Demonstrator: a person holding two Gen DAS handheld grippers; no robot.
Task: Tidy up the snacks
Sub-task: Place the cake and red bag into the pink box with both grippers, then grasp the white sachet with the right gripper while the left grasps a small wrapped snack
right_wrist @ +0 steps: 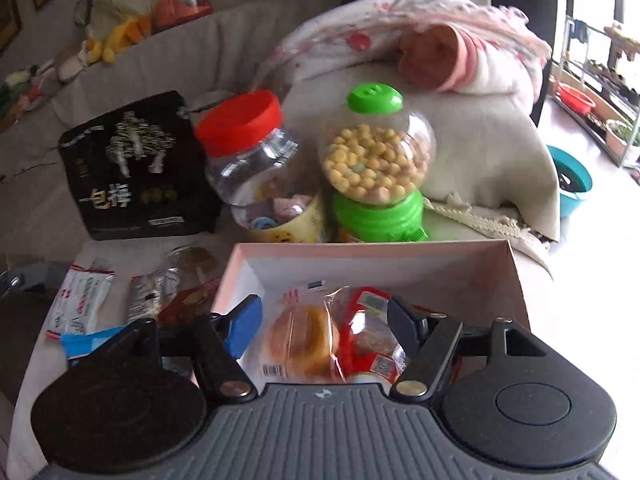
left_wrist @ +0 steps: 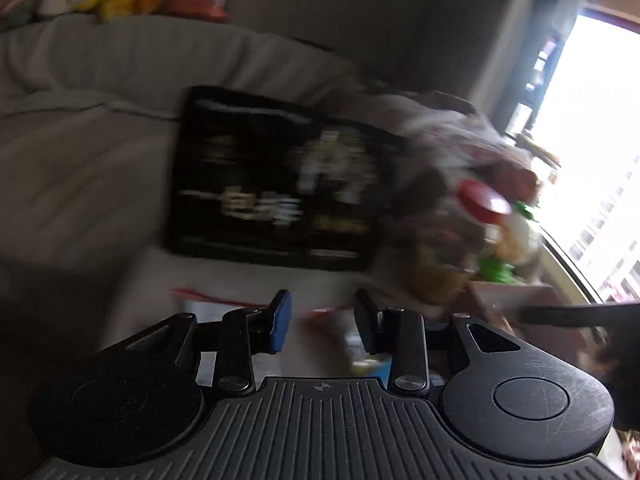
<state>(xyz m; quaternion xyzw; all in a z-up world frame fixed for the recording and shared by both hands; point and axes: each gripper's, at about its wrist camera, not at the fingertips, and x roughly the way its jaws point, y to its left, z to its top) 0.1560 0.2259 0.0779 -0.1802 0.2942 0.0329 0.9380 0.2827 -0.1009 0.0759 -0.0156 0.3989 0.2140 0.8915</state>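
Note:
My right gripper (right_wrist: 324, 324) is open above a pink-walled cardboard box (right_wrist: 516, 280). In the box, below the fingers, lie a wrapped bun (right_wrist: 300, 340) and a red packet (right_wrist: 372, 340); the pads do not press on either. Behind the box stand a red-lidded clear jar (right_wrist: 248, 148) and a green candy dispenser (right_wrist: 376, 160), with a black snack bag (right_wrist: 136, 168) to their left. Loose packets (right_wrist: 84, 300) lie left of the box. The left wrist view is blurred: my left gripper (left_wrist: 322, 320) is open and empty, facing the black snack bag (left_wrist: 276, 180) and the red-lidded jar (left_wrist: 484, 200).
Everything sits on a grey sofa (right_wrist: 240, 28). A bunched blanket (right_wrist: 420, 52) fills the seat behind the jars. Plush toys (right_wrist: 116, 36) line the backrest. A blue basin (right_wrist: 572, 184) stands on the floor at the right, near a bright window (left_wrist: 592, 140).

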